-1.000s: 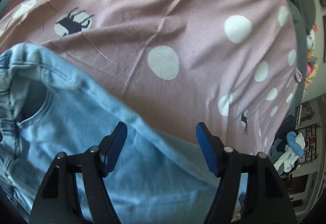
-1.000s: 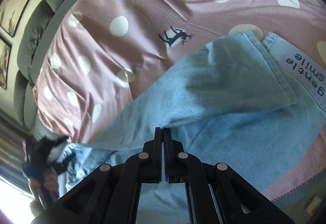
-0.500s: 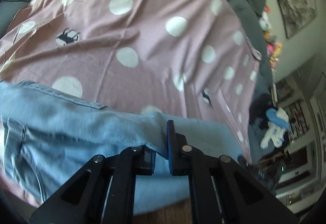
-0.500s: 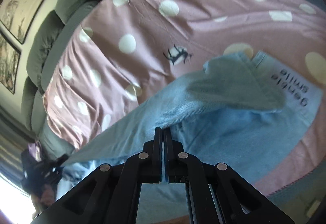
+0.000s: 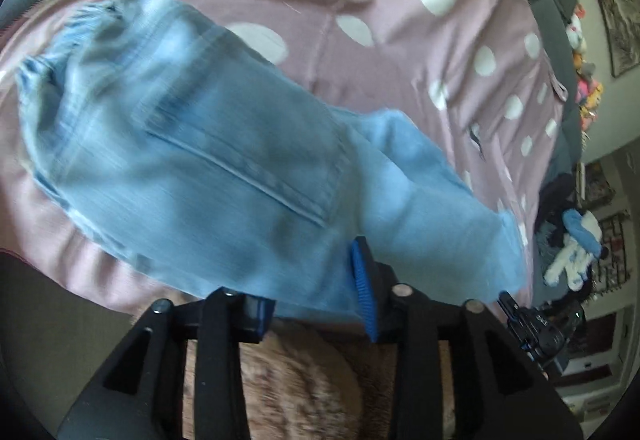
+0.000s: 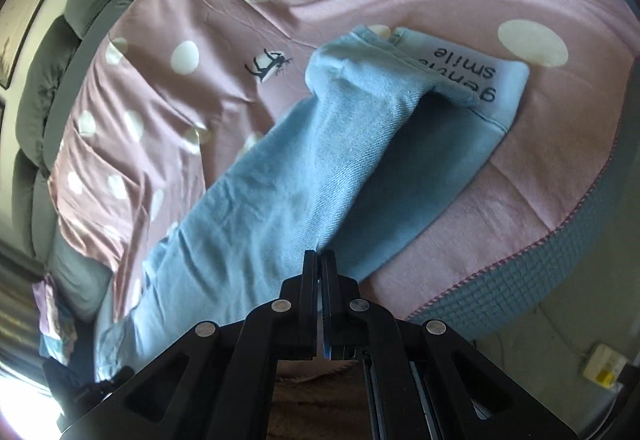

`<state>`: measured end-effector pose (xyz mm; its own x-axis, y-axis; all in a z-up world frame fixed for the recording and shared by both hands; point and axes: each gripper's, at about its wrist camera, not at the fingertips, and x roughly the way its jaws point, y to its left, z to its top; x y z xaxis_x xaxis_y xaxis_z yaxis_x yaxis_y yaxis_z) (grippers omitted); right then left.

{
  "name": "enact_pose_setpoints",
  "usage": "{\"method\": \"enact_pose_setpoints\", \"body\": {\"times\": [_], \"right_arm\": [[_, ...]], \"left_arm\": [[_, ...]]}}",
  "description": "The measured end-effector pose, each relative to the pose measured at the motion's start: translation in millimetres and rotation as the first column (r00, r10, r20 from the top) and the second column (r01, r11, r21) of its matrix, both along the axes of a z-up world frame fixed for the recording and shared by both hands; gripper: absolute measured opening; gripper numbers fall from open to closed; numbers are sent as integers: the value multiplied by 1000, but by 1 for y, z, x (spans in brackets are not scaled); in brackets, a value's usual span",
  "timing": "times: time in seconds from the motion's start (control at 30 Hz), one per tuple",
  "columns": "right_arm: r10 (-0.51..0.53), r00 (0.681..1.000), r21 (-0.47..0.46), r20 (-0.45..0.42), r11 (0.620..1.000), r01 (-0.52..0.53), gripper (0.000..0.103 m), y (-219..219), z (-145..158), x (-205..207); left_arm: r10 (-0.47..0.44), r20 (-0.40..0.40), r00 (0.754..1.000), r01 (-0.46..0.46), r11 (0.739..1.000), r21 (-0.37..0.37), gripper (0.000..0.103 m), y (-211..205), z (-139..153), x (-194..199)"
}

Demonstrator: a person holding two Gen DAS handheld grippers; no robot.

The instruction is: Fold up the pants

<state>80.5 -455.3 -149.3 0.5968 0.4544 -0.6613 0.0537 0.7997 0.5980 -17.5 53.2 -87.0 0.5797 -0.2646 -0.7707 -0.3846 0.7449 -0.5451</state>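
Note:
Light blue denim pants (image 5: pixel 208 160) lie on a pink sheet with white dots (image 5: pixel 400 40). In the left wrist view my left gripper (image 5: pixel 312 280) holds the pants' near edge between its blue pads, and the cloth drapes over the left pad. The image is blurred by motion. In the right wrist view my right gripper (image 6: pixel 320 260) is shut on a fold of the pants (image 6: pixel 280 180), lifted off the sheet. A white "gentle smile" label (image 6: pixel 476 76) shows on the part that lies flat.
The sheet covers a grey sofa (image 6: pixel 44 80) with cushions at the back. A pile of clothes (image 5: pixel 572 244) lies at the far right. A bare floor (image 6: pixel 560 320) and a wall socket (image 6: pixel 604 366) show past the sofa's front edge.
The left gripper closed on the pants' edge and has swung it up and over. The right gripper stayed shut and lifted its fold higher, nearer the sofa's front edge.

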Motion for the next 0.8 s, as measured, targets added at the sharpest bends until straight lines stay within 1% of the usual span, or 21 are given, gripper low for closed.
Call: {"method": "enact_pose_setpoints", "body": {"times": [0.13,0.2,0.23,0.27,0.3,0.33,0.4,0.43,0.47,0.5,0.57,0.6,0.63,0.67,0.7,0.73,0.8], "right_arm": [[-47,999,20,-1,999,47,2,-14,-1,7],[-81,997,50,10,996,80,10,-28,0,11],[-102,995,56,10,993,101,20,-34,0,13],[-121,993,65,10,991,120,32,-42,0,16],[-137,990,81,12,987,136,36,-49,0,19],[-150,989,96,14,984,148,37,-56,1,23],[-159,987,117,22,981,155,37,-66,5,32],[-174,984,128,28,977,169,37,-72,8,36],[-188,981,144,43,973,180,37,-78,12,42],[-187,981,146,46,973,179,37,-81,15,47],[-191,981,125,45,975,184,36,-83,20,58],[-190,981,83,34,979,187,30,-81,21,62],[-191,981,33,26,981,190,8,-78,23,69],[-177,984,4,25,984,177,6,-76,26,78],[-155,987,-1,30,988,155,6,-73,32,88],[-135,990,14,39,991,134,6,-70,40,101],[-86,993,52,75,995,83,5,-66,66,126]], "left_arm": [[84,7,996,-84,995,-53,40,36,-1,-7],[132,15,991,-131,990,-43,43,52,1,-11],[148,19,989,-148,989,-27,45,56,3,-14],[169,30,985,-169,986,0,45,62,6,-16],[174,33,984,-175,985,11,45,66,7,-16],[175,33,984,-175,985,10,45,69,6,-15],[167,33,985,-167,986,7,45,73,5,-13],[165,35,986,-166,986,9,41,74,4,-13],[163,41,986,-164,986,11,32,75,3,-13],[163,44,986,-163,987,9,28,76,1,-13],[146,38,989,-145,989,-20,14,77,-3,-12],[138,30,990,-138,990,-23,13,76,-4,-10],[129,22,991,-129,992,-10,12,74,-3,-6],[113,15,993,-114,993,10,11,73,3,-1],[98,26,995,-98,995,19,10,73,10,5],[82,58,995,-84,996,27,9,74,23,13],[73,125,989,-78,996,36,9,78,51,25]]}}
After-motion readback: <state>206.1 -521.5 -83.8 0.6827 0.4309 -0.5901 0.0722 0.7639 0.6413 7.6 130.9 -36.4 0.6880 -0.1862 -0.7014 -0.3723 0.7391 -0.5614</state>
